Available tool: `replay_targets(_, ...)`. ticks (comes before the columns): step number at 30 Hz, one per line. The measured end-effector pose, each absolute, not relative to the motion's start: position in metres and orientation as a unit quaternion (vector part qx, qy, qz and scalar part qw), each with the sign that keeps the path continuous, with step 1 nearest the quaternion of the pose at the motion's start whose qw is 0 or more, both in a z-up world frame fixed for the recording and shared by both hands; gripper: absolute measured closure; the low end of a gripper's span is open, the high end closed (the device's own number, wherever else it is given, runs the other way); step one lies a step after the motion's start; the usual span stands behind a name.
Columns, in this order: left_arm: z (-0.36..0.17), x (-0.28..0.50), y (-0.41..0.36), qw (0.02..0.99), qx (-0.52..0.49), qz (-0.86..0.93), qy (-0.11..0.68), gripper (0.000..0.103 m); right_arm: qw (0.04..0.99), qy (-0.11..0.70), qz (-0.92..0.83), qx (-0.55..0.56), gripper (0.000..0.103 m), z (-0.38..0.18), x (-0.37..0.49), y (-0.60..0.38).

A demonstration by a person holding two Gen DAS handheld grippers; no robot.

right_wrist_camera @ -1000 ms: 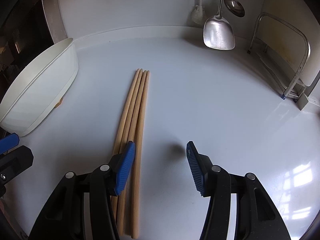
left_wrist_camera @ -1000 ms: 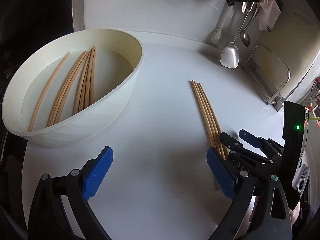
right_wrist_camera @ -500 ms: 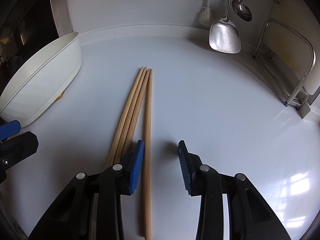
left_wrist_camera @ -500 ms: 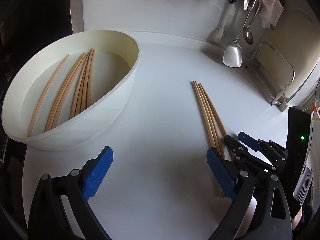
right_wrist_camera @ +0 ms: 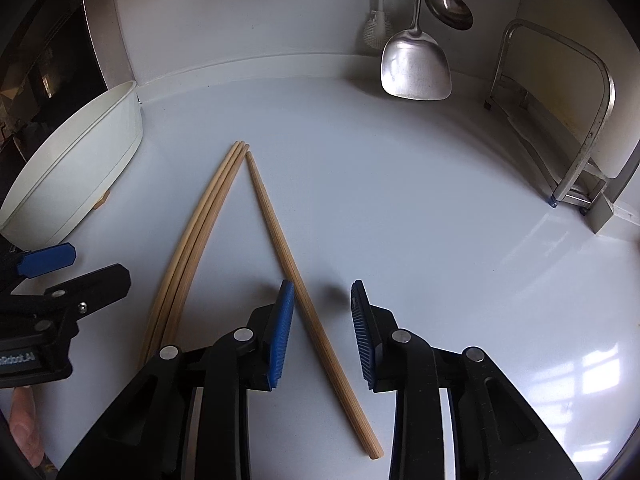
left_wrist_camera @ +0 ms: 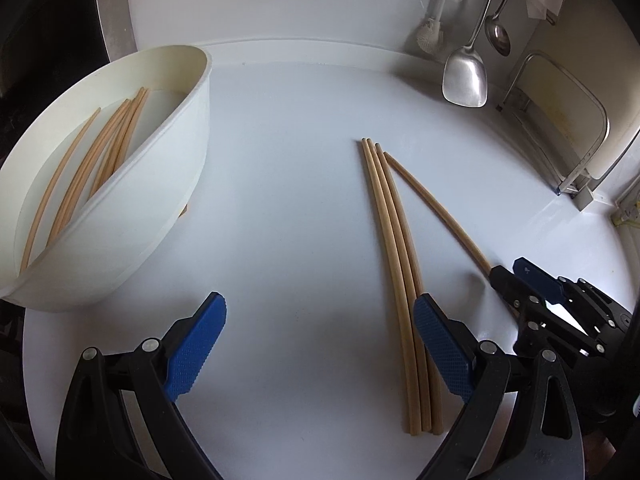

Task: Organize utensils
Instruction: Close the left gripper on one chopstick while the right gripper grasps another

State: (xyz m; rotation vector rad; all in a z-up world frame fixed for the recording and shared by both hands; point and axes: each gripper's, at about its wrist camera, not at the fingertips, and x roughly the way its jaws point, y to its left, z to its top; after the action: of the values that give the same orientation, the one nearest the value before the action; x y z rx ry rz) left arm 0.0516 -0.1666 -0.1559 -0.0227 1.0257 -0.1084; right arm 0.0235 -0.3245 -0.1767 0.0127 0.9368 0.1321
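Observation:
Three wooden chopsticks (left_wrist_camera: 392, 232) lie side by side on the white counter (left_wrist_camera: 288, 160). A fourth chopstick (right_wrist_camera: 280, 240) is splayed off to their right, and its far tip is still close to theirs. My right gripper (right_wrist_camera: 322, 288) is open and straddles the near part of this single chopstick, which runs close along the left pad. My left gripper (left_wrist_camera: 320, 340) is wide open and holds nothing, with its right finger beside the three chopsticks. A white bowl (left_wrist_camera: 160, 184) at the left holds several more chopsticks (left_wrist_camera: 108, 152).
A metal spatula (right_wrist_camera: 416, 64), a ladle (right_wrist_camera: 448, 8) and a brush (right_wrist_camera: 376, 28) hang on the back wall. A metal rack (right_wrist_camera: 580, 120) stands at the right. The bowl (right_wrist_camera: 80, 168) sits against a steel edge at the far left. A person's finger (right_wrist_camera: 22, 412) shows at the bottom left.
My right gripper narrowed and moved right, swinging one chopstick's near end away from the other three. My left gripper shifted right, so the bowl now sits further left in its view.

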Motion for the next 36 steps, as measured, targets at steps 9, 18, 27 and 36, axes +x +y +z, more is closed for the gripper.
replay_targets(9, -0.17, 0.059, -0.176, 0.867, 0.006, -0.037, 0.496, 0.01, 0.894, 0.442, 0.071, 0.009, 0.063, -0.179, 0.023, -0.332)
replay_targets(18, -0.177, 0.057, -0.183, 0.866, 0.03, -0.03, 0.498, 0.009, 0.893, 0.444, 0.076, 0.01, 0.063, -0.18, 0.027, -0.337)
replay_targets(27, -0.177, 0.065, -0.18, 0.868, 0.025, -0.012, 0.497, 0.006, 0.892, 0.444, 0.086, -0.005, 0.063, -0.182, 0.033, -0.333)
replay_targets(36, -0.174, 0.067, -0.176, 0.871, 0.018, 0.006, 0.491, 0.008, 0.889, 0.442, 0.108, -0.037, 0.069, -0.182, 0.035, -0.325)
